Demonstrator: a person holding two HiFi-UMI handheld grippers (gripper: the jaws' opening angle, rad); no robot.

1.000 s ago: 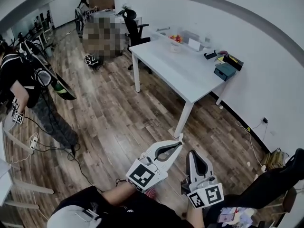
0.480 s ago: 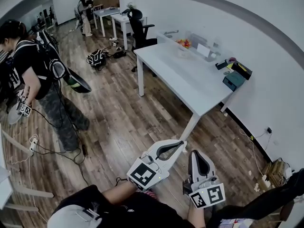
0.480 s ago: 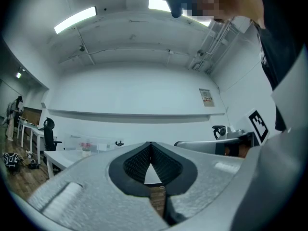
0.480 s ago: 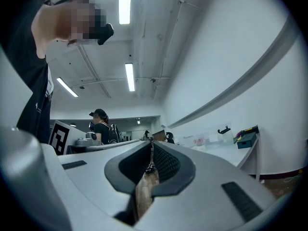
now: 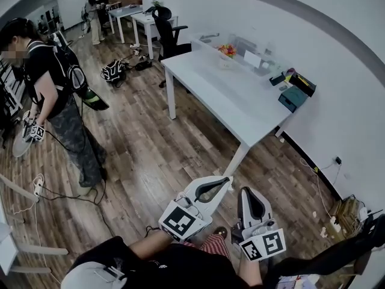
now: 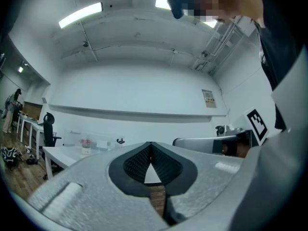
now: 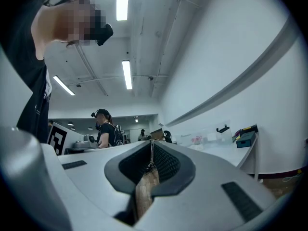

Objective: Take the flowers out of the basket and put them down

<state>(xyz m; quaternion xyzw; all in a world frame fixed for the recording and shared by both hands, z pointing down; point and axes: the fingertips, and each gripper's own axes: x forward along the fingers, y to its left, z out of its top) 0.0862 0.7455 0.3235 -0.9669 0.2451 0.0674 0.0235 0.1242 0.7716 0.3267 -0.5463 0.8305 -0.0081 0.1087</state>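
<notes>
Two grippers held low before your body, side by side, both pointing roughly level toward white table (image 5: 222, 92). Your left gripper (image 5: 228, 179): jaws pressed together, nothing between. Your right gripper (image 5: 244, 190): likewise closed, empty. One bunch of flowers (image 5: 226, 50) at table's far end near wall, well apart from both grippers. One office chair (image 5: 165, 32) beyond table. One person (image 5: 54, 95) standing at left.
</notes>
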